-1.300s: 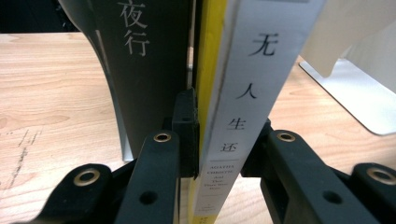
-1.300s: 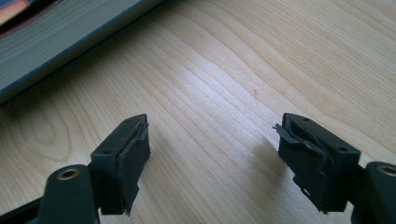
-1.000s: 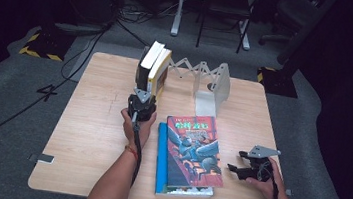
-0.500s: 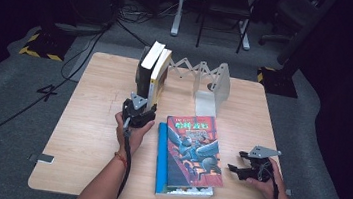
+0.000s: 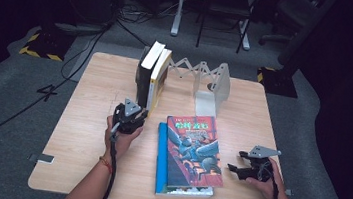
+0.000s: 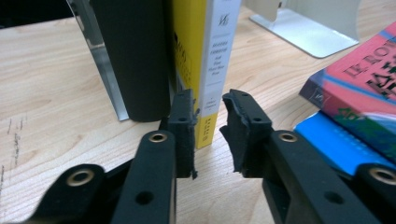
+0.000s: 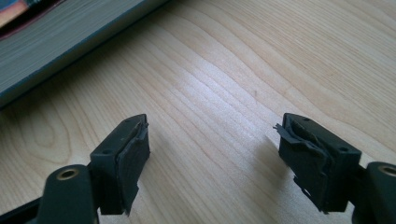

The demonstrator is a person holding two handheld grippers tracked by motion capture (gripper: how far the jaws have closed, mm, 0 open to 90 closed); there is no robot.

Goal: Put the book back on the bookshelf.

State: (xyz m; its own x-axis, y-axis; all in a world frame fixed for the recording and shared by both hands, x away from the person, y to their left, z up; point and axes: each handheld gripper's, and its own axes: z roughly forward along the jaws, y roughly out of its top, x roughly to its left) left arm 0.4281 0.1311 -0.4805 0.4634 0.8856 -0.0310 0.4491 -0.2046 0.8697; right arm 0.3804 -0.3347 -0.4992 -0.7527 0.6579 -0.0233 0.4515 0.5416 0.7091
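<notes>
On the light wooden table (image 5: 86, 119), near its middle, two books stand upright side by side in a metal book holder: a dark book (image 5: 142, 78) and, touching it on the right, a yellow book (image 5: 158, 77) with a white spine panel. The left gripper (image 5: 134, 117) is just in front of these books, pointing at them. In the left gripper view, its jaws have a narrow gap between them and nothing is inside it; the lower corner of the yellow book (image 6: 198, 70) shows just behind the left jaw, and the dark book (image 6: 133, 56) stands beside a thin metal plate (image 6: 105, 70) of the holder. The jaws have just been closing, with no thing between them. To the right of the left hand, two more books lie flat in a pile: a book with a red and blue picture cover (image 5: 194, 147) on top of a blue book (image 5: 162, 156). Behind them stands the white end plate of the holder (image 5: 211, 86), with its zigzag folding part (image 5: 188, 65). The right gripper (image 5: 234, 169) rests near the right edge of the table, pointing toward the pile. In the right gripper view its jaws stand wide apart over bare wood and hold nothing; the page edge of a lying book (image 7: 56, 42) is visible in the upper left corner.
</notes>
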